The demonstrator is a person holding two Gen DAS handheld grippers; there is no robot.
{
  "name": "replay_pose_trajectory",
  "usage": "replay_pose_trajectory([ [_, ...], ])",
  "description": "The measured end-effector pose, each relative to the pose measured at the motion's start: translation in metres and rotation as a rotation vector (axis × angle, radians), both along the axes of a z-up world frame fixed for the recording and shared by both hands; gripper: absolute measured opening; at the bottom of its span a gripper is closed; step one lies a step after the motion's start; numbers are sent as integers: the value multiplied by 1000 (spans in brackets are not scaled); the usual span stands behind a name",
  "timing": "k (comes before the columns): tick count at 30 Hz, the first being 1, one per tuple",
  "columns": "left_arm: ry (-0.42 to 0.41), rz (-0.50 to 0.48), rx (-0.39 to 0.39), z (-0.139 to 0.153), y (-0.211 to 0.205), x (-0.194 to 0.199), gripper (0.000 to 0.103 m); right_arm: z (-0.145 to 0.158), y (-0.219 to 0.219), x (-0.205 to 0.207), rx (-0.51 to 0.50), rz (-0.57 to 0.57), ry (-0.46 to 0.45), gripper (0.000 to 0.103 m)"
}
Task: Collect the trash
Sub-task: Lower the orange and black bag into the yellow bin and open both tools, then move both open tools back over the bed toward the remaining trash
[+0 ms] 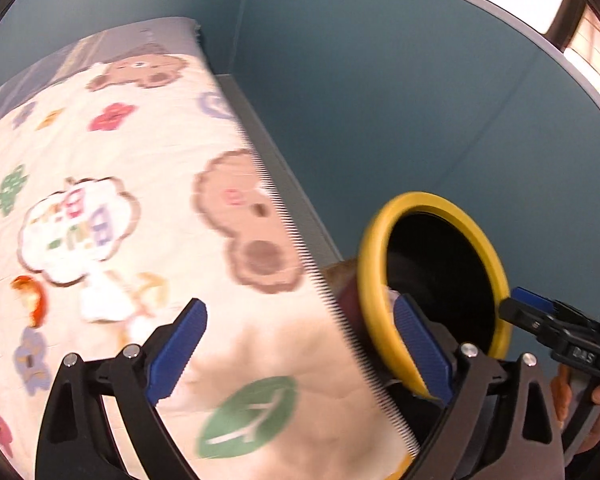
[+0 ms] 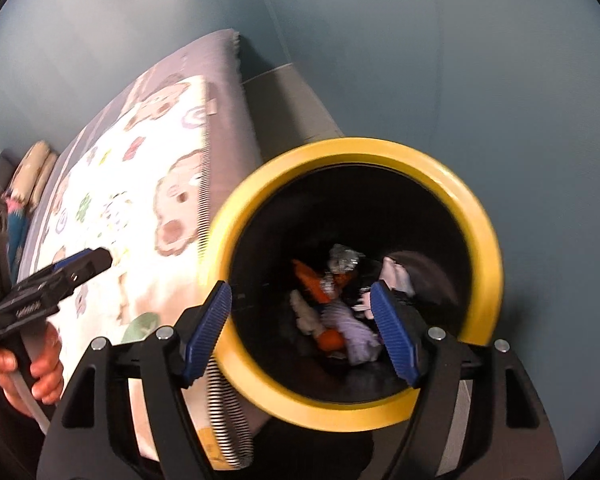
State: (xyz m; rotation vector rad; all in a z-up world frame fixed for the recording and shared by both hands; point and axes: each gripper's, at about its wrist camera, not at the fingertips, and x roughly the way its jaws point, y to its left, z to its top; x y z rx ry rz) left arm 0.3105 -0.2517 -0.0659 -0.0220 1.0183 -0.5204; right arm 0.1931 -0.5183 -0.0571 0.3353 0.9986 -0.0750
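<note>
A black trash bin with a yellow rim [image 2: 380,152] stands beside the bed; it also shows in the left wrist view [image 1: 420,202]. Inside lie crumpled trash pieces [image 2: 332,300]: orange, white, purple and foil scraps. My right gripper [image 2: 304,328] is open and empty, above the bin's mouth. My left gripper [image 1: 300,344] is open and empty, over the blanket's edge just left of the bin. An orange scrap [image 1: 30,296] and a white crumpled piece [image 1: 100,300] lie on the blanket. The left gripper also shows at the left in the right wrist view [image 2: 88,264].
A bed with a cartoon-print blanket [image 1: 120,160] fills the left; a grey mattress edge [image 2: 228,100] runs along it. A teal wall [image 1: 380,100] stands behind. A doll [image 2: 24,184] lies at the far end of the bed.
</note>
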Motion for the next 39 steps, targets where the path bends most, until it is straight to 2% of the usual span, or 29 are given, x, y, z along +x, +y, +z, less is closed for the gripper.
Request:
replay_pose_trajectory([
  [13, 0, 231, 57, -4, 133, 25, 91, 12, 104, 36, 14, 193, -9, 70],
  [22, 42, 361, 87, -30, 205, 53, 91, -3, 176, 70, 26, 309, 28, 70],
  [27, 67, 398, 107, -50, 226, 65, 91, -19, 208, 90, 34, 355, 62, 70],
  [39, 133, 457, 108, -90, 259, 90, 91, -51, 254, 120, 5, 431, 123, 70],
])
